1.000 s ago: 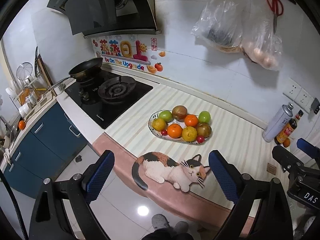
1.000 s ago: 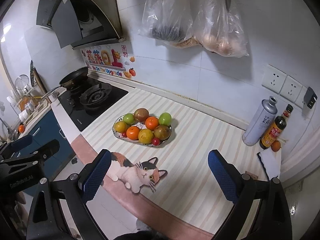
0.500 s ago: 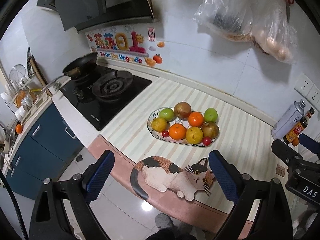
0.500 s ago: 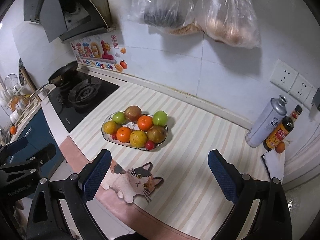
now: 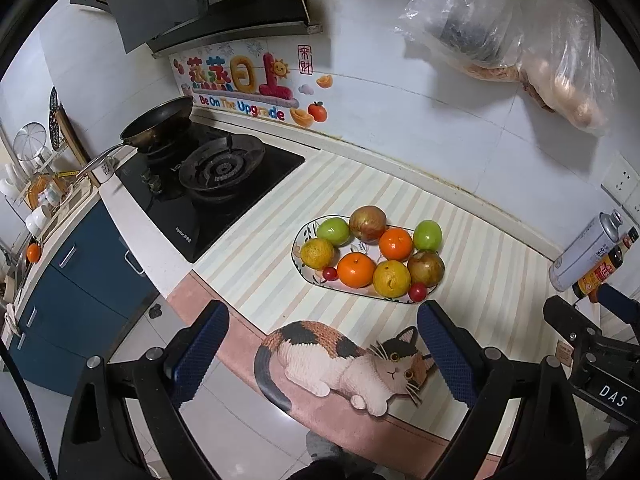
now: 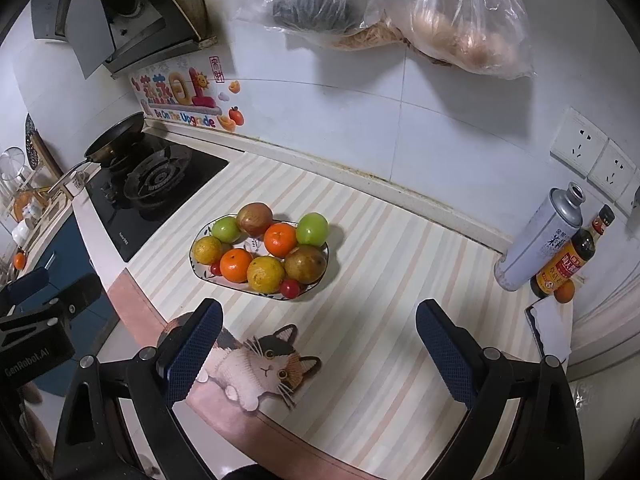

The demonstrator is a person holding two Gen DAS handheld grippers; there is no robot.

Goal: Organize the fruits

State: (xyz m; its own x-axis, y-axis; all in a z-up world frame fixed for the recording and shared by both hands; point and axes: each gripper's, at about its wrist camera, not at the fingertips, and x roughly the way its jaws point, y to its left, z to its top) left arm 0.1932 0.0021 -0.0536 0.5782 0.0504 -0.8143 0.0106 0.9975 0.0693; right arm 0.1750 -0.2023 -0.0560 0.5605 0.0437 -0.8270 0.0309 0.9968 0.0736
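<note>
An oval plate (image 5: pixel 298 240) (image 6: pixel 325 254) on the striped counter holds several fruits: oranges (image 5: pixel 356 269) (image 6: pixel 280 239), green apples (image 5: pixel 334 231) (image 6: pixel 312 229), brownish fruits (image 5: pixel 367 223) (image 6: pixel 305 263), yellow citrus (image 5: pixel 391 278) (image 6: pixel 265 273) and small red cherries (image 5: pixel 417 291) (image 6: pixel 289 288). My left gripper (image 5: pixel 323 348) is open and empty, held above the counter's front edge, short of the plate. My right gripper (image 6: pixel 318 344) is open and empty, above the counter to the right of the plate.
A cat-shaped mat (image 5: pixel 340 360) (image 6: pixel 260 364) lies at the counter's front edge. A gas hob with a pan (image 5: pixel 160 120) is on the left. A spray can (image 6: pixel 538 236), a sauce bottle (image 6: pixel 568 256) and a small orange (image 6: pixel 565 291) stand at the right. Plastic bags (image 6: pixel 400 8) hang on the wall.
Both grippers have moved forward and closer to the counter; the plate of fruits looks larger and nearer. Both stay open and empty.
</note>
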